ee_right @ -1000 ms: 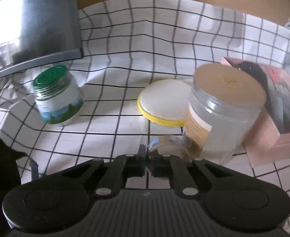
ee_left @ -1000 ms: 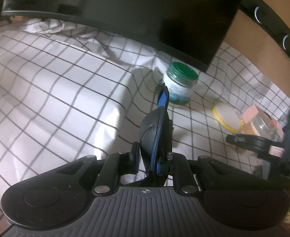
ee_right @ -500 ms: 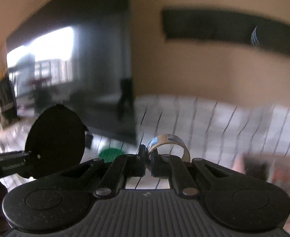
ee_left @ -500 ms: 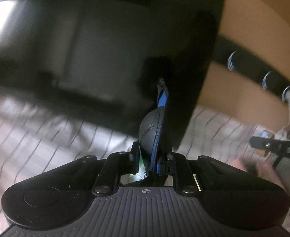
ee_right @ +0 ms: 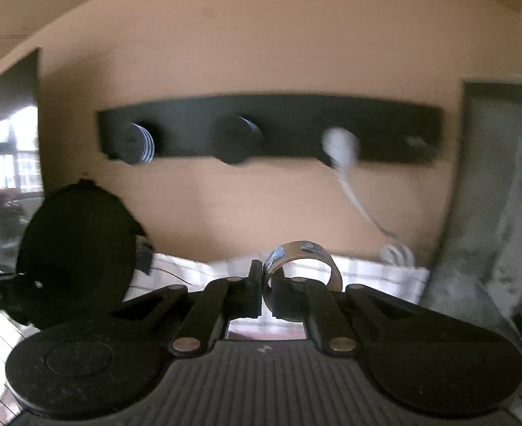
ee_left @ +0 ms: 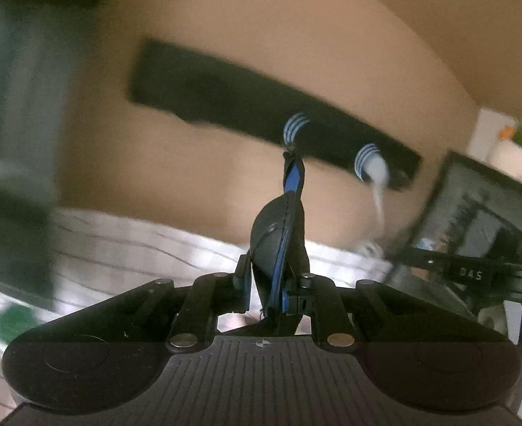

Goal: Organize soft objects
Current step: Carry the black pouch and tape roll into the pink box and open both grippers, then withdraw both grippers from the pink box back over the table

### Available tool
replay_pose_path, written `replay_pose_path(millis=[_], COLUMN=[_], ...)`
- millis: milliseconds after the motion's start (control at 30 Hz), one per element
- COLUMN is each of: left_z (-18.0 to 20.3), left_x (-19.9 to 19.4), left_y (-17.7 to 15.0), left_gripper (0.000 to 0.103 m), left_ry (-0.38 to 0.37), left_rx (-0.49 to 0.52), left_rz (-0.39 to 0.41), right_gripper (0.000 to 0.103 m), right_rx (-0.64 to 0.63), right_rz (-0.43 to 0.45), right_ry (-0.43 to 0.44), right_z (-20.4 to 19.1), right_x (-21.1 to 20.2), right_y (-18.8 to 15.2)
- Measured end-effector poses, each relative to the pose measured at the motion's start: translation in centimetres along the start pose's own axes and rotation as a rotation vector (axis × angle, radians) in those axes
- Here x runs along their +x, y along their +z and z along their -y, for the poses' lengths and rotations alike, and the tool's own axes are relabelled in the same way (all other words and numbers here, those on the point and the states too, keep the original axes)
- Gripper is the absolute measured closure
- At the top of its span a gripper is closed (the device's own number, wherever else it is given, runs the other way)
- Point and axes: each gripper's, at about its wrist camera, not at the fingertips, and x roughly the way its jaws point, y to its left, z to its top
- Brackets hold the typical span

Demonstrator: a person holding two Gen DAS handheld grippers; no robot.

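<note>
The left claw clamps a dark pouch at frame centre; the right claw pinches a shiny tape ring. Ahead, mid-frame, the peg rack. The ring's thin wall could slip free.

Both jaws are closed: the left hand-held gripper and the right hand-held gripper each pinch something.

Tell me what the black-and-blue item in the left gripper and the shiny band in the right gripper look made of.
Black-and-blue padded item: probably fabric or synthetic leather, matte, with a stitched blue edge. Shiny looped band: looks like metal or glossy film, since it mirrors the light; blur leaves that open.
</note>
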Motion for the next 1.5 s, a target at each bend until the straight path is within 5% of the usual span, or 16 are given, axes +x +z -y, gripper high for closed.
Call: replay_pose_path(millis=[333, 433, 567, 867, 1067, 1167, 1267, 1500], left_z=[4.7, 5.0, 4.6, 3.2, 1.5, -0.6, -3.2, -8.7], left_x=[11.8, 14.9, 15.8, 9.7, 3.7, 0.7, -1.6, -4.6], left_y=[-5.1, -7.0, -8.1, -5.1, -5.7, -7.1, -9.1, -12.4], left_gripper=[0.084, 0.084, 0.083, 0.083, 0.083, 0.083, 0.083, 0.083], left_ry=[-0.121, -0.053, 0.037, 0.021, 0.072, 0.101, 0.139, 0.224], left_rx=[-0.101, -0.067, 0.000, 0.005, 0.021, -0.024, -0.084, -0.211], left_rz=[-0.279, -0.384, -0.403, -0.251, -0.174, -0.171, -0.194, -0.245], right_gripper=[0.098, 0.098, 0.098, 0.098, 0.097, 0.083, 0.060, 0.058], right_rx=[0.128, 0.137, 0.145, 0.219, 0.369, 0.413, 0.396, 0.324], right_rz=[-0.143, -0.168, -0.210, -0.415, -0.687, -0.767, -0.769, -0.740], right_ry=[-0.008, 0.005, 0.031, 0.097, 0.122, 0.108, 0.088, 0.031], right_z=[7.0, 7.9, 8.3, 7.5, 7.4, 7.5, 7.4, 6.8], right_x=[2.2, 2.5, 3.6, 9.4, 14.1, 14.8, 13.6, 10.0], right_y=[-2.8, -3.4, -3.6, -5.0, -8.0, -8.8, -8.2, -4.9])
